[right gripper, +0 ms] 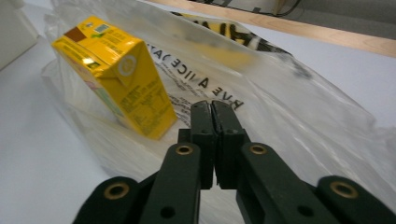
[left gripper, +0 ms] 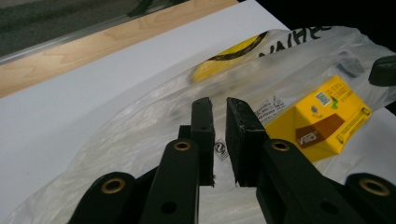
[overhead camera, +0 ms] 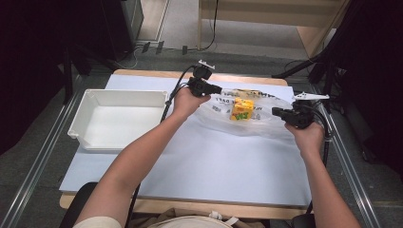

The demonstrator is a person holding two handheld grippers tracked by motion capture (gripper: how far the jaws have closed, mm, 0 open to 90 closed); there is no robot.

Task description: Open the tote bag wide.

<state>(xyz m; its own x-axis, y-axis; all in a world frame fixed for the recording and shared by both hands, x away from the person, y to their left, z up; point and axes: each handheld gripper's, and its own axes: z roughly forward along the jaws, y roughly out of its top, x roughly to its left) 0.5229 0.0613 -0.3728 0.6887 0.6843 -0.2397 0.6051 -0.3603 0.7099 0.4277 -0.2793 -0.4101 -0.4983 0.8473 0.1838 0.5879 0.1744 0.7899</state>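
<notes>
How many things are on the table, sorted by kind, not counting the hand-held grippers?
White plastic bin: 1
Clear plastic bag with print: 1
Yellow drink carton: 1
Total: 3

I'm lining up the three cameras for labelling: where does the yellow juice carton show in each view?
High view: the yellow juice carton stands right of centre, on the clear plastic bag.
Left gripper view: the carton lies at the right, past the jaws.
Right gripper view: the carton sits upper left.
Shared landmark: the bag's black lettering.
</notes>
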